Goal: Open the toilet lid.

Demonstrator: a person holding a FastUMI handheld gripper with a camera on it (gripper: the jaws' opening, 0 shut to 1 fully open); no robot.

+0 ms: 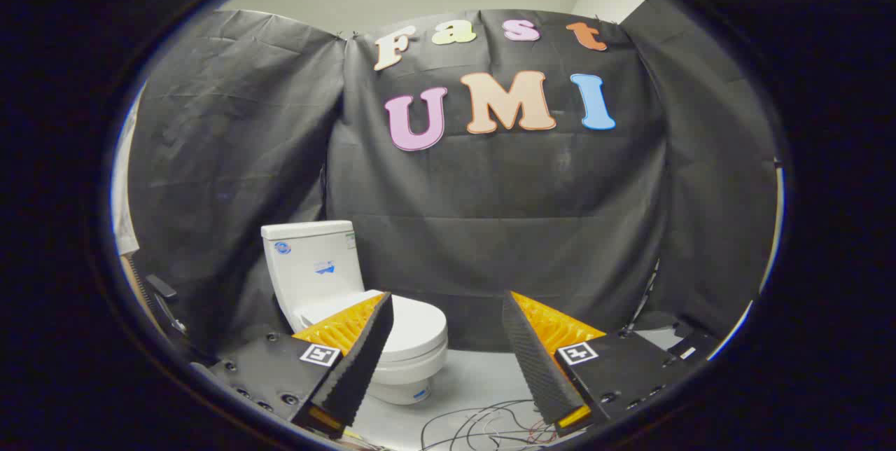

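Observation:
A white toilet (pixel 329 276) stands on the floor against the black cloth wall, beyond my fingers and to their left. Its lid (pixel 416 328) lies flat down on the seat, partly hidden behind my left finger (pixel 364 353). The tank (pixel 311 262) rises behind the lid. My gripper (pixel 446 314) is open, with a wide gap between the two orange-and-black fingers and nothing held. It hangs some way short of the toilet, at about lid height, and touches nothing.
Loose thin cables (pixel 483 423) lie on the pale floor (pixel 476 381) just below and ahead of my fingers. Black cloth walls (pixel 490 227) close the booth behind and on both sides. Dark gear (pixel 164 293) stands at the left.

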